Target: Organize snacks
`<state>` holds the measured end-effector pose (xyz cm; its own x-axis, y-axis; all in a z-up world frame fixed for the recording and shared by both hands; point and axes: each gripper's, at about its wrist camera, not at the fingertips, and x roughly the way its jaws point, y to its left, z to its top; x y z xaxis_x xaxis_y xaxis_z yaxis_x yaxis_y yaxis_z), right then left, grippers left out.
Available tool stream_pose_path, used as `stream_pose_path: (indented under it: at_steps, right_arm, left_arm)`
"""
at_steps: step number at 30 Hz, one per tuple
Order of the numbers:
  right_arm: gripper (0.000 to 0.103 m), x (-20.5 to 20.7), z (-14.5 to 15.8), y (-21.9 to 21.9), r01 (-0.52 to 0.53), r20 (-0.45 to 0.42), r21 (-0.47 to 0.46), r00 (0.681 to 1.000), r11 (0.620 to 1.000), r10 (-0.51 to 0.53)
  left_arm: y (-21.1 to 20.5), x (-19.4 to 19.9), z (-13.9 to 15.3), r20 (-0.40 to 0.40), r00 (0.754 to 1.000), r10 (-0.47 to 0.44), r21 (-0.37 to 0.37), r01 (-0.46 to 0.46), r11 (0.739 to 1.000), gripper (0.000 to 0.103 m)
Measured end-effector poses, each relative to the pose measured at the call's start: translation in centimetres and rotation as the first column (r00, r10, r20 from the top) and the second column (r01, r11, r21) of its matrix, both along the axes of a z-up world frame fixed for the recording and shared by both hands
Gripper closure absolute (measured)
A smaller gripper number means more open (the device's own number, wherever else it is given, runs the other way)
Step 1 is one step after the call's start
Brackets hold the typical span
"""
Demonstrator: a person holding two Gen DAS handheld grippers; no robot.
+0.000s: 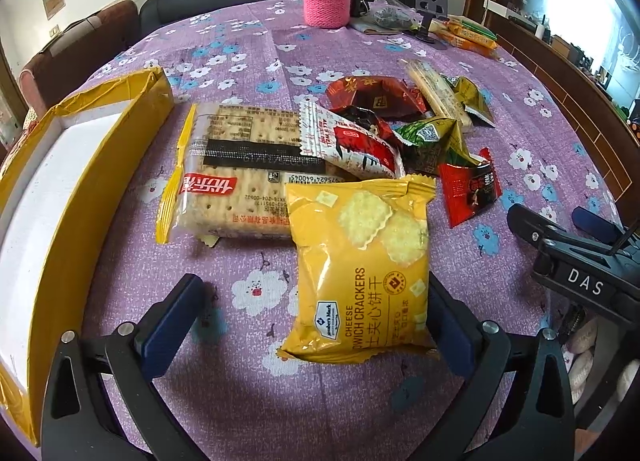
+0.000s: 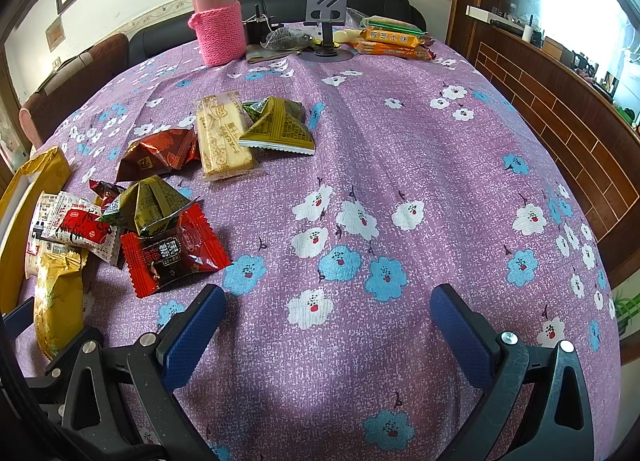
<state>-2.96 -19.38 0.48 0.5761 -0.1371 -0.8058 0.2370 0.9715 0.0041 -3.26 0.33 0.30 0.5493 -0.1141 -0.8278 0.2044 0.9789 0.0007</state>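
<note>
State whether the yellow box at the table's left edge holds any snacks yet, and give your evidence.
Empty, as far as shown. The yellow box shows only bare white floor in the left wrist view; its near end runs out of frame.

Right gripper (image 2: 324, 325): bare tablecloth (image 2: 400, 149) ahead and right, snack pile (image 2: 160, 201) crowds its left; left gripper (image 1: 316, 317): yellow box (image 1: 80, 189) wall blocks its left

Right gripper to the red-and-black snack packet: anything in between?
Nothing: right wrist view shows only bare floral tablecloth between the open right gripper and the red-and-black snack packet.
</note>
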Motion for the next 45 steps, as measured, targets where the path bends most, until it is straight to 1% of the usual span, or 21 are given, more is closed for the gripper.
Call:
stream_pose_path:
  at_steps: [5,6,7,8,9,10,11,12,15,17,21,23,25,26,27,28,29,32,35,38,45]
  right_arm:
    - [0.000,0.0,0.0,0.0,0.000,0.000,0.000,1.000,1.000,0.000]
    - [0.000,0.0,0.0,0.0,0.000,0.000,0.000,1.000,1.000,0.000]
    - [0.000,0.0,0.0,0.0,0.000,0.000,0.000,1.000,1.000,0.000]
    - [0.000,0.0,0.0,0.0,0.000,0.000,0.000,1.000,1.000,0.000]
    - [0.000,0.0,0.0,0.0,0.000,0.000,0.000,1.000,1.000,0.000]
    - [0.000,0.0,0.0,0.0,0.000,-0.001,-0.001,1.000,1.000,0.000]
    - [0.000,0.0,0.0,0.0,0.000,-0.001,-0.001,1.000,1.000,0.000]
    - [0.000,-0.1,0.1,-0.3,-0.001,-0.002,0.001,1.000,1.000,0.001]
    - [0.000,0.3,0.3,-0.5,-0.005,-0.030,0.014,1.000,1.000,0.006]
    - [0.000,0.3,0.3,-0.4,-0.003,-0.053,0.017,0.999,1.000,0.004]
    - [0.000,-0.3,0.3,0.0,-0.024,-0.087,0.013,0.996,1.000,0.025]
    - [0.000,-0.8,0.3,0.3,-0.030,-0.079,0.008,0.996,1.000,0.030]
    - [0.000,-1.1,0.3,0.5,-0.039,-0.085,0.012,0.996,0.999,0.040]
    - [0.003,-1.2,0.4,0.4,-0.038,-0.095,0.020,0.995,0.999,0.040]
    - [0.007,-1.4,0.6,0.5,-0.034,-0.102,0.022,0.994,0.999,0.036]
    - [0.019,-1.7,1.0,0.5,-0.025,-0.096,0.025,0.995,0.999,0.027]
    - [0.023,-2.4,1.8,0.6,-0.024,-0.073,0.052,0.997,0.998,0.028]
    - [0.023,-3.8,4.2,2.2,-0.089,0.012,0.097,0.996,0.991,0.088]
    - [0.023,-4.1,5.9,5.3,-0.195,0.072,0.119,0.980,0.973,0.188]
    - [0.023,-3.2,5.7,8.3,-0.274,0.068,0.160,0.961,0.948,0.266]
    - [0.024,-1.1,3.2,13.1,-0.325,0.022,0.164,0.945,0.932,0.326]
  left_arm:
    - [0.2,-0.3,0.2,-0.020,1.000,-0.023,-0.013,0.022,1.000,0.000]
    - [0.3,-0.6,0.3,-0.024,0.999,-0.030,-0.024,0.029,0.999,0.002]
    - [0.6,-1.2,0.6,-0.016,0.999,-0.046,-0.044,0.045,0.998,0.012]
    - [0.7,-1.7,0.8,-0.010,0.998,-0.059,-0.062,0.058,0.996,0.019]
    - [0.9,-2.2,1.1,-0.009,0.997,-0.071,-0.084,0.070,0.994,0.032]
    - [1.4,-2.7,1.4,-0.019,0.996,-0.086,-0.130,0.082,0.988,0.038]
    - [2.1,-3.3,1.8,-0.029,0.995,-0.097,-0.187,0.090,0.978,0.039]
    - [2.7,-3.7,2.3,-0.027,0.995,-0.100,-0.218,0.092,0.972,0.039]
    - [6.3,-5.4,4.1,-0.005,0.997,-0.078,-0.284,0.073,0.956,0.039]
    - [9.0,-6.2,4.9,0.000,0.999,-0.038,-0.300,0.036,0.953,0.039]
    - [15.3,-7.4,5.8,0.023,0.994,0.108,-0.332,-0.094,0.939,0.038]
    - [17.9,-8.0,6.5,0.051,0.986,0.156,-0.357,-0.128,0.925,0.033]
    - [19.2,-8.7,7.2,0.080,0.981,0.177,-0.374,-0.135,0.917,0.032]
    - [19.7,-8.9,7.3,0.084,0.980,0.183,-0.388,-0.137,0.911,0.032]
    - [20.1,-9.1,7.3,0.081,0.978,0.193,-0.401,-0.145,0.904,0.032]
    - [20.3,-9.2,7.1,0.076,0.978,0.195,-0.410,-0.147,0.900,0.032]
    - [20.3,-9.1,6.9,0.058,0.981,0.185,-0.421,-0.144,0.896,0.033]
    - [19.2,-8.2,6.3,0.010,0.991,0.134,-0.428,-0.117,0.896,0.035]
    - [18.1,-8.5,6.3,0.022,0.993,0.115,-0.417,-0.096,0.904,0.035]
    - [17.6,-8.8,6.6,0.029,0.995,0.097,-0.407,-0.077,0.910,0.035]
    - [17.0,-8.4,7.8,0.063,0.995,0.078,-0.369,-0.050,0.928,0.035]
